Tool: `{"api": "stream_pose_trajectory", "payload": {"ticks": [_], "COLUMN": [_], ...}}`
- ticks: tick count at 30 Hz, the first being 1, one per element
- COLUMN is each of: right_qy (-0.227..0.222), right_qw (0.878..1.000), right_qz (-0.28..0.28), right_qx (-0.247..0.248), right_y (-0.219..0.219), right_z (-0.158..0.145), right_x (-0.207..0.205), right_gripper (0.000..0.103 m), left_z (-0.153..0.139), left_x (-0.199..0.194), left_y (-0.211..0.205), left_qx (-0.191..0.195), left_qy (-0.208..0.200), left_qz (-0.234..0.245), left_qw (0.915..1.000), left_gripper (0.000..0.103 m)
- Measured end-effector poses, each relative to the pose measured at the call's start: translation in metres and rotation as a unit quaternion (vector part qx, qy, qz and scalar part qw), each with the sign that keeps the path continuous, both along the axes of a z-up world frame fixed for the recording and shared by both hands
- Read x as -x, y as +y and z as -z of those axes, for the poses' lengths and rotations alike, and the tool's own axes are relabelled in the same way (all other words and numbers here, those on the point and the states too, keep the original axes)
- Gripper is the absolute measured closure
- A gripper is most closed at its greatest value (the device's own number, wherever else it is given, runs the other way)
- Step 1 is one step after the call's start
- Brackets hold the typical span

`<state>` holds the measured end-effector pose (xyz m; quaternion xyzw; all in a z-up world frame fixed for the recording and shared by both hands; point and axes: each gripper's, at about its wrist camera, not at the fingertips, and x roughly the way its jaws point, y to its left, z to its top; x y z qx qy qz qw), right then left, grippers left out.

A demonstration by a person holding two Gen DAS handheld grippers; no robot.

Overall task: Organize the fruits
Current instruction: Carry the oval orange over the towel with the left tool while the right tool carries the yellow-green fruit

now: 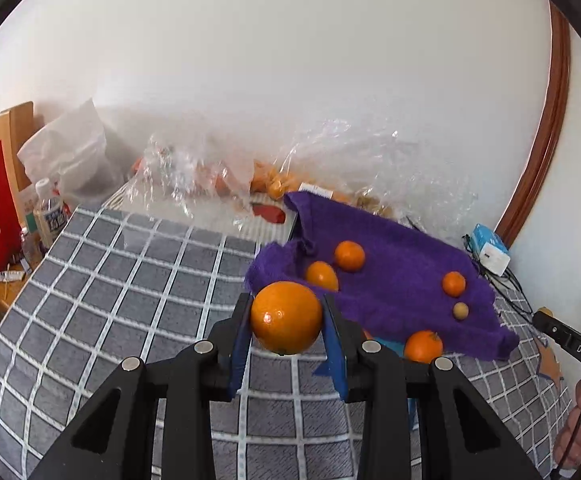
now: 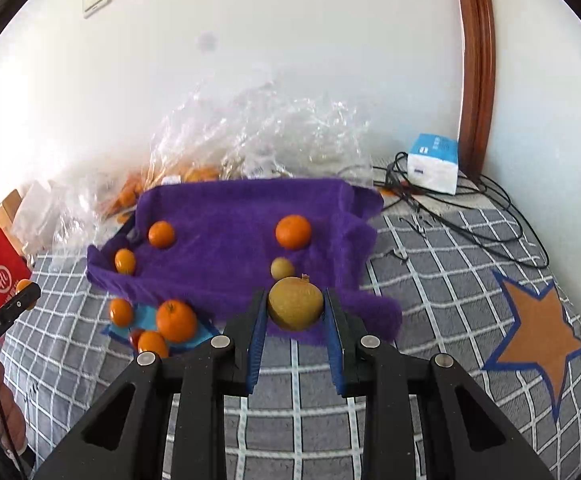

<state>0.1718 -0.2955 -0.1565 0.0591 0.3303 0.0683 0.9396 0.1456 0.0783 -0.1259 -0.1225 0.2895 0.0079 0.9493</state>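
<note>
1. Left wrist view. The left gripper point(image 1: 286, 318) has its blue-padded fingers point(image 1: 239, 344) pinching a large orange point(image 1: 285, 317), one pad on each flank, the fruit clear of the grey checked cover point(image 1: 130, 280) below. Just beyond the fingertips and to their right lies a purple towel point(image 1: 394, 256) carrying two small oranges point(image 1: 349, 255) near its left edge, a third orange point(image 1: 453, 283) and a small tan fruit point(image 1: 460, 311) further right. Another orange point(image 1: 423, 346) sits just right of the fingers at the towel's near edge. Clear plastic bags point(image 1: 210, 172) lie well beyond. A hand point(image 1: 580, 424) shows at the far right edge.

2. Right wrist view. The right gripper point(image 2: 295, 309) has its fingers point(image 2: 256, 340) pinching a yellow-brown round fruit point(image 2: 295, 307), held over the towel's near edge point(image 2: 226, 240). Just beyond the fingertips rests a smaller tan fruit point(image 2: 282, 268), then an orange point(image 2: 293, 232). Left of the fingers, a blue tray point(image 2: 148, 320) holds several oranges point(image 2: 176, 320). An orange star patch point(image 2: 538, 328) marks the cover to the right; a white box point(image 2: 432, 164) and black cables point(image 2: 470, 216) lie well beyond.
</note>
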Motion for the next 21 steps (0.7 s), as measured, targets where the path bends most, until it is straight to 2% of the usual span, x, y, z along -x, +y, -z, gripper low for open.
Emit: {"api": "stream_pose_trajectory", "payload": {"ticks": [5, 10, 17, 21], "right_qy": [-0.014, -0.017, -0.032, -0.028], "right_qw": [1.0, 1.0, 0.999, 0.998], "right_qz": [0.001, 0.006, 0.015, 0.019], "right_qx": [-0.011, -0.019, -0.039, -0.048], "right_y": [0.002, 0.005, 0.0, -0.004], "right_z": [-0.016, -0.024, -0.034, -0.025], "right_x": [-0.022, -0.05, -0.08, -0.097], "right_gripper": [0.076, 0.076, 0.076, 0.076], "left_z": [-0.024, -0.033, -0.028, -0.012], "left_x": [-0.023, -0.05, -0.096, -0.113], "left_y": [-0.006, -0.017, -0.033, -0.033], "left_qx": [0.001, 0.002, 0.017, 0.032], "left_qy": [-0.013, -0.02, -0.014, -0.016], "left_qz": [0.002, 0.002, 0.007, 0.004], "left_qw": [0.9999, 0.9998, 0.9997, 0.9994], "left_gripper": [0.071, 0.071, 0.071, 0.071]}}
